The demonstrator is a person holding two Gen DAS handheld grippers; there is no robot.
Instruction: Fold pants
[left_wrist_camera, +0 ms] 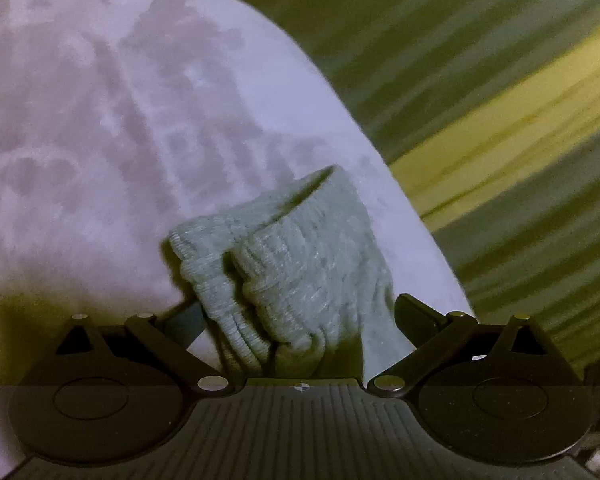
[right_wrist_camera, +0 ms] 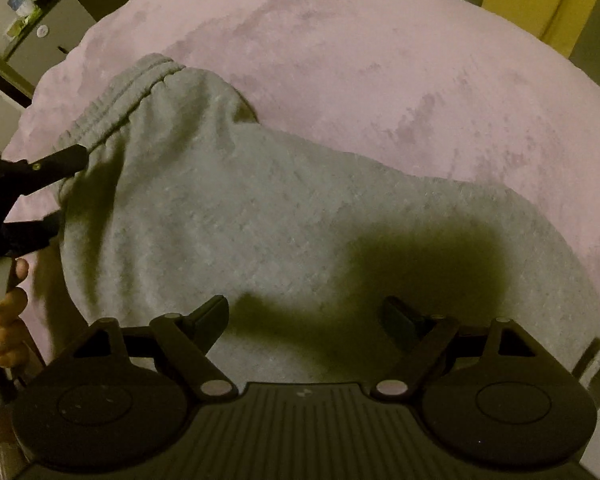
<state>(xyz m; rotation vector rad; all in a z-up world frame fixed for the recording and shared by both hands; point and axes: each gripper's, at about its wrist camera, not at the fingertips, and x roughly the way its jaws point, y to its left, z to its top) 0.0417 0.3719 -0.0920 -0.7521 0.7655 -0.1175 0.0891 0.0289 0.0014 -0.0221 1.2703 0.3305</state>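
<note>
Closing now, your wide-open left gripper [left_wrist_camera: 300,312] may pinch only the bunched waistband [left_wrist_camera: 292,256] between its jaws; your right gripper [right_wrist_camera: 305,316], released above the pants [right_wrist_camera: 228,208], could snag the blanket [right_wrist_camera: 379,60] underneath.

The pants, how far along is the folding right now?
Early or midway. Done: the grey pants lie spread on the pink blanket. In hand: nothing gripped; the left gripper is open around the ribbed waistband, and the right gripper is open over the leg. Left: gripping and folding over; no finished fold shows.
</note>
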